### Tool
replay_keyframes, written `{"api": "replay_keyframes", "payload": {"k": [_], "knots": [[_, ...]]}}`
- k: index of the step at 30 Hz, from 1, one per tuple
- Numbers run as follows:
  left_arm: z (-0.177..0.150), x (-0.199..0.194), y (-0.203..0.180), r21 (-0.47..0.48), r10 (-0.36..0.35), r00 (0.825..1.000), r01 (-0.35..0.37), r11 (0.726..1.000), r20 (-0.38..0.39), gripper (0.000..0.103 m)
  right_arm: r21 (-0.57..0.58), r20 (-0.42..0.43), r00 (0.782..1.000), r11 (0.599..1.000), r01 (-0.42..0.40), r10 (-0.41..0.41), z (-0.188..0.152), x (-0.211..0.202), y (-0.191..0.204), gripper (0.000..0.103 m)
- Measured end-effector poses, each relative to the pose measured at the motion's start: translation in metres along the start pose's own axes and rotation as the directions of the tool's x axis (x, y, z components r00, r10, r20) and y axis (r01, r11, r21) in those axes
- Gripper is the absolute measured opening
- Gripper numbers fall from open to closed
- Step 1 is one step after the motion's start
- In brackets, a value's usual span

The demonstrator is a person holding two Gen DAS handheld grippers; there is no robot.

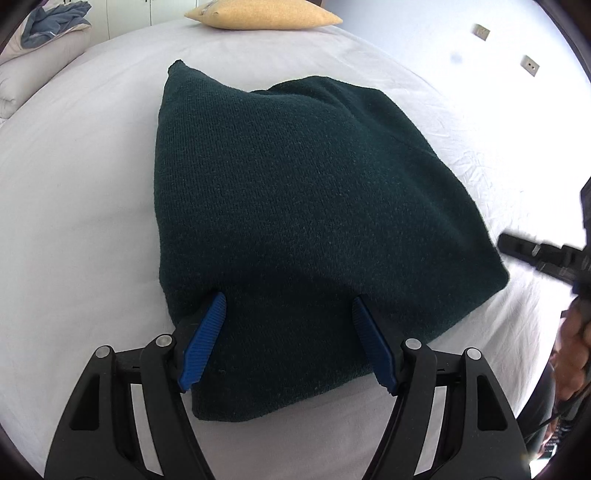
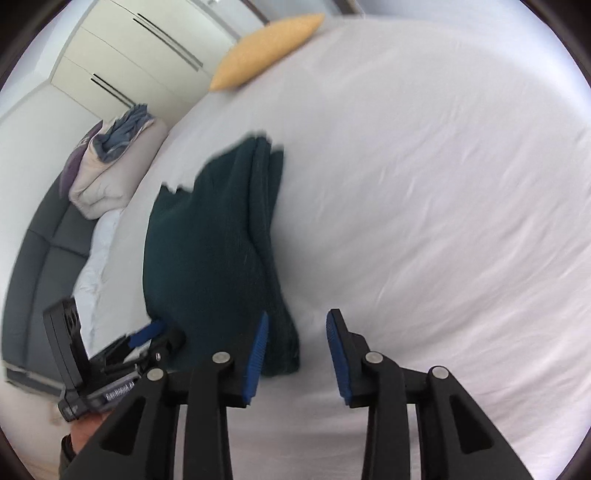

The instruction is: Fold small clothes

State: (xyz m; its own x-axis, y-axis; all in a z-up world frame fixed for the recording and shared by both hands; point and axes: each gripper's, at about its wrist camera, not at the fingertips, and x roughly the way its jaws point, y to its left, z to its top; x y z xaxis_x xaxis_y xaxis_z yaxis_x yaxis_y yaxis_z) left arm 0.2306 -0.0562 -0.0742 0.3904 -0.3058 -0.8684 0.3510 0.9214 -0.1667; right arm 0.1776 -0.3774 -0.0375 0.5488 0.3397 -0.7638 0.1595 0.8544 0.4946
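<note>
A dark green knitted garment (image 1: 306, 206) lies folded into a thick block on the white bed sheet (image 1: 74, 184). My left gripper (image 1: 288, 306) is open, its blue pads (image 1: 205, 339) spread over the garment's near edge, holding nothing. In the right wrist view the same garment (image 2: 207, 251) shows its stacked folded layers on its right side. My right gripper (image 2: 297, 321) is open and empty, hovering over the sheet just right of the garment's near corner. The left gripper (image 2: 144, 334) shows at the lower left of that view.
A yellow pillow (image 1: 258, 14) lies at the far edge of the bed. A folded duvet with blue cloth on it (image 2: 110, 162) sits at the left on a dark sofa (image 2: 33, 266). White wardrobe doors (image 2: 129, 55) stand behind. The sheet (image 2: 443, 184) stretches to the right.
</note>
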Motion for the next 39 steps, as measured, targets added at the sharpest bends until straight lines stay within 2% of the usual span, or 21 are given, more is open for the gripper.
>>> {"api": "replay_keyframes", "payload": {"k": [1, 2, 3, 6, 10, 13, 15, 18, 20, 23, 25, 27, 29, 32, 35, 37, 39], "knots": [[-0.002, -0.001, 0.001, 0.0, 0.001, 1.0, -0.001, 1.0, 0.001, 0.07, -0.029, 0.04, 0.999, 0.999, 0.02, -0.018, 0.007, -0.01, 0.008, 0.035], [-0.004, -0.003, 0.003, -0.002, 0.001, 1.0, -0.001, 1.0, 0.001, 0.07, -0.043, 0.056, 0.998, 0.999, 0.004, -0.002, 0.012, -0.014, 0.015, 0.035], [-0.005, -0.005, 0.004, -0.002, 0.0, 1.0, 0.0, 1.0, 0.002, 0.07, -0.057, 0.058, 0.997, 0.997, -0.045, 0.048, 0.018, -0.015, 0.024, 0.035], [-0.007, -0.007, 0.004, 0.0, -0.001, 1.0, 0.001, 1.0, 0.0, 0.07, -0.102, 0.022, 0.988, 0.983, -0.151, 0.153, 0.027, 0.0, 0.045, 0.035], [0.002, -0.001, 0.001, 0.001, -0.007, 1.0, 0.007, 1.0, 0.001, 0.07, -0.1, -0.08, 0.985, 0.982, -0.163, 0.155, 0.022, 0.044, 0.049, 0.035], [0.004, -0.013, 0.003, -0.004, -0.026, 1.0, 0.026, 1.0, 0.006, 0.07, -0.057, -0.091, 0.981, 0.982, -0.179, 0.173, 0.011, 0.058, 0.035, 0.028], [0.004, -0.021, 0.005, -0.02, -0.047, 0.999, 0.047, 0.999, 0.011, 0.07, -0.035, -0.065, 0.971, 0.972, -0.234, 0.231, 0.002, 0.051, 0.023, 0.028], [0.015, -0.041, 0.017, -0.078, -0.085, 0.996, 0.087, 0.993, 0.036, 0.07, -0.03, -0.052, 0.965, 0.965, -0.26, 0.259, -0.007, 0.04, 0.011, 0.028], [0.026, -0.057, 0.028, -0.086, -0.072, 0.994, 0.079, 0.993, 0.077, 0.07, -0.038, -0.041, 0.968, 0.967, -0.25, 0.249, -0.011, 0.028, 0.006, 0.028], [0.049, -0.063, 0.039, -0.082, -0.049, 0.994, 0.056, 0.995, 0.094, 0.068, -0.041, -0.006, 0.964, 0.963, -0.266, 0.266, -0.007, 0.008, 0.004, 0.03], [0.063, -0.063, 0.043, -0.074, -0.034, 0.993, 0.042, 0.996, 0.11, 0.068, -0.044, 0.022, 0.955, 0.955, -0.295, 0.296, 0.003, -0.001, 0.009, 0.03], [0.084, -0.061, 0.049, -0.067, -0.037, 0.991, 0.046, 0.997, 0.13, 0.067, -0.049, 0.024, 0.934, 0.934, -0.354, 0.355, 0.022, -0.001, 0.019, 0.031], [0.103, -0.046, 0.051, -0.07, -0.028, 0.99, 0.038, 0.997, 0.136, 0.067, -0.069, 0.015, 0.934, 0.932, -0.356, 0.358, 0.042, 0.01, 0.038, 0.031], [0.124, -0.024, 0.055, -0.062, 0.003, 0.994, 0.004, 0.998, 0.106, 0.064, -0.077, -0.019, 0.925, 0.922, -0.379, 0.379, 0.07, 0.037, 0.054, 0.03], [0.125, 0.001, 0.061, -0.059, 0.023, 0.997, -0.018, 0.998, 0.079, 0.064, -0.032, -0.066, 0.913, 0.913, -0.406, 0.403, 0.095, 0.077, 0.059, 0.031], [0.125, 0.014, 0.061, -0.059, 0.018, 0.997, -0.014, 0.998, 0.079, 0.065, -0.009, -0.085, 0.92, 0.923, -0.385, 0.383, 0.105, 0.097, 0.058, 0.031], [0.129, 0.022, 0.065, -0.067, 0.005, 0.997, 0.0, 0.998, 0.078, 0.067, 0.014, -0.101, 0.942, 0.947, -0.321, 0.321, 0.114, 0.119, 0.051, 0.028]]}}
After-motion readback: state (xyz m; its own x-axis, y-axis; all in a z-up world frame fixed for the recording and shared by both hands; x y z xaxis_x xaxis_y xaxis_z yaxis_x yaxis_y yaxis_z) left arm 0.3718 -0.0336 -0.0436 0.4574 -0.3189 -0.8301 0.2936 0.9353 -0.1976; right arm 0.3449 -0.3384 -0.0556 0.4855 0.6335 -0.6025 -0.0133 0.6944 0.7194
